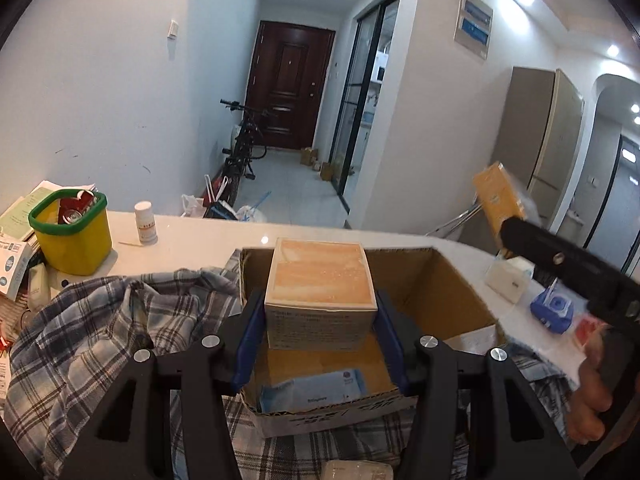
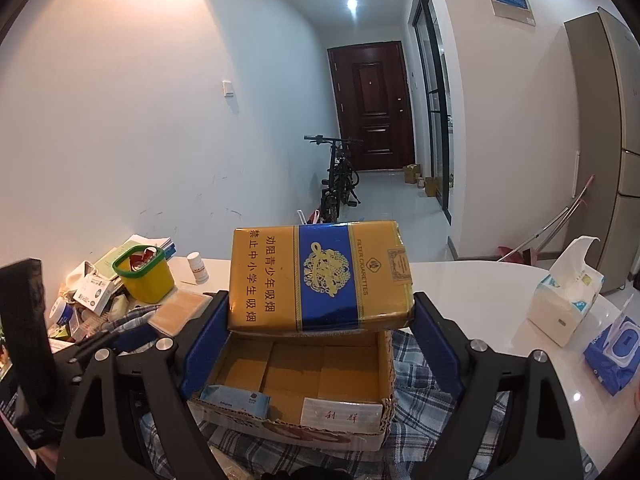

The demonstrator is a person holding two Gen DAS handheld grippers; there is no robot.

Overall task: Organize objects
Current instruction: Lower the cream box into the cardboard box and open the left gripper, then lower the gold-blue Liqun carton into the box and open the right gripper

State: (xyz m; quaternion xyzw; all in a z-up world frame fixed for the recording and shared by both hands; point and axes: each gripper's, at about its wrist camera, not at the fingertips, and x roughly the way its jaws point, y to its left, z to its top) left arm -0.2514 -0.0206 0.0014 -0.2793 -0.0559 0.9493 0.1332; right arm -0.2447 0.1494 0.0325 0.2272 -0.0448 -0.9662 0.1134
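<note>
The left gripper (image 1: 320, 308) has its jaws clamped on the two sides of a squat peach-topped box (image 1: 321, 276), matte card with fine print on its near face, held above the open cardboard carton (image 1: 448, 280). Below those jaws the carton floor shows bare brown card and a blue packet (image 1: 316, 390) against the near wall; the far and right walls stand clear of the box.

The right gripper (image 2: 320, 308) has its jaws closed on the ends of a glossy yellow cigarette pack (image 2: 320, 276) with a blue band, held flat over the carton's far rim. Beneath it, yellow packs (image 2: 296, 372) tile the floor, with a white label (image 2: 342, 414) at the near edge.

The carton sits on a crumpled plaid cloth (image 1: 120, 320) on the smooth white counter (image 2: 480, 292). Left of the jaws stand a yellow tub with green rim (image 1: 72, 226) and a white bottle (image 1: 145, 222); right lie a tissue pack (image 2: 568, 300) and a blue wipes pack (image 2: 616, 350), well apart from the carton.
</note>
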